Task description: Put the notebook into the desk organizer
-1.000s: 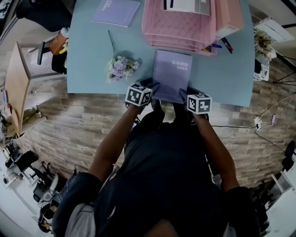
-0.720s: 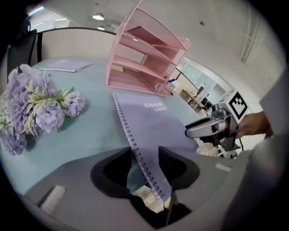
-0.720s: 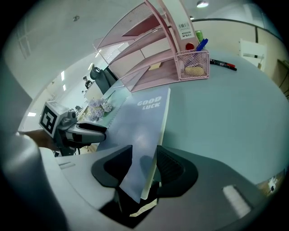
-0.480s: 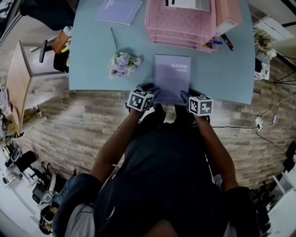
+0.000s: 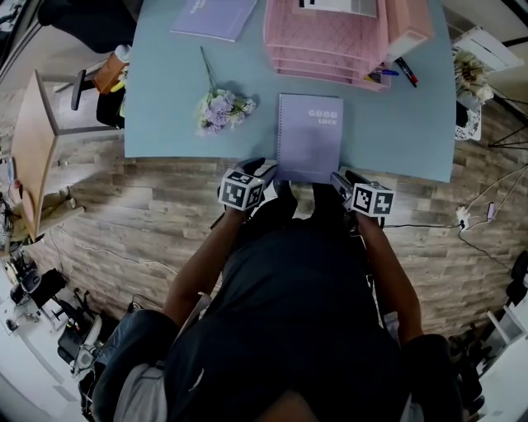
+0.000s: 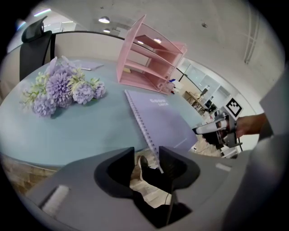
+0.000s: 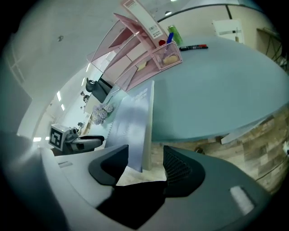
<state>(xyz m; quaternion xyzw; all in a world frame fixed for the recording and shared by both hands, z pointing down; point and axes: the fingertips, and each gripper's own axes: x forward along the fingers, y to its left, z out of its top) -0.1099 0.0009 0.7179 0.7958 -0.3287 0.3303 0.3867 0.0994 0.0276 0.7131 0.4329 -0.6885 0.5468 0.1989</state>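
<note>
My head view was dim and bluish, shadows soft beside the flowers (image 5: pixel 219 110). Both gripper views bulged toward black corners; ceiling lights (image 6: pixel 104 20) glowed in the left one, and the notebook (image 7: pixel 134 113) looked smeared in the right.

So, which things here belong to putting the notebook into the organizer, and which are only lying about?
For the job: purple spiral notebook with white lettering; pink mesh desk organizer.
Lying about: bunch of purple flowers; second purple notebook at the far left; pens beside the organizer.
</note>
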